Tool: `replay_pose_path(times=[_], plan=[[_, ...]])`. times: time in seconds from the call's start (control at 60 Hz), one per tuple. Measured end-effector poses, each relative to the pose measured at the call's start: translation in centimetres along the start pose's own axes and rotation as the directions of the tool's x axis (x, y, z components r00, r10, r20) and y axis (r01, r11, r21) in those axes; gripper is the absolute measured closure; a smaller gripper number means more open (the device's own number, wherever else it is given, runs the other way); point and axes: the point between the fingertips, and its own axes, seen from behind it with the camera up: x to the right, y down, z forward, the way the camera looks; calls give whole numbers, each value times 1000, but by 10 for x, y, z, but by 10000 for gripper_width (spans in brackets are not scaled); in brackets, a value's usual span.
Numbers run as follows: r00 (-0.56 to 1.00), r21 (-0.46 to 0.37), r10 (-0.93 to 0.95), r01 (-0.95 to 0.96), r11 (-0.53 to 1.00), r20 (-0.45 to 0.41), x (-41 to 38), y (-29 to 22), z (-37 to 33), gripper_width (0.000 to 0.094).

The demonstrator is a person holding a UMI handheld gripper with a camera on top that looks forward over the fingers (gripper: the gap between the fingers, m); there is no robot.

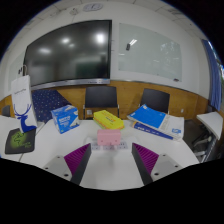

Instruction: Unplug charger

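A pink charger (107, 141) sits on a white power strip (92, 148) that lies across the white table (110, 175). It is just ahead of my gripper (112, 160), in line with the gap between the fingers. The gripper is open and empty, with its purple pads (79, 161) spread wide on either side. The fingers do not touch the charger. The charger's cable is not visible.
Beyond the charger lies a yellow object (108, 121). A blue box (65, 118) and a white bag (22, 95) stand to the left, with a green item (12, 140) nearer. A blue book (152, 119) lies to the right. Chairs (101, 97) and a wall screen (66, 50) are behind.
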Motion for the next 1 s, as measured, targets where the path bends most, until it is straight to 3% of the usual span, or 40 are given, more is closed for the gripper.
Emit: replay_pose_path(times=[0.417, 0.433, 0.5, 0.6, 0.633, 0.7, 0.733, 0.867, 1.0], plan=[[995, -35, -22, 26, 999, 99, -21, 1, 89, 89], [995, -39, -22, 26, 999, 102, -21, 3, 90, 102], [998, -32, -19, 21, 999, 67, -13, 2, 92, 393], [996, -53, -5, 10, 999, 86, -13, -1, 92, 473], [995, -7, 18, -17, 1000, 99, -13, -20, 87, 485], [997, 162, 0, -12, 987, 77, 3, -92, 67, 488], [995, 186, 24, -43, 982, 100, 6, -121, 55, 491], [998, 138, 25, -33, 990, 62, 60, -152, 32, 491], [1000, -21, -4, 4, 1000, -1, 127, -96, 46, 483]])
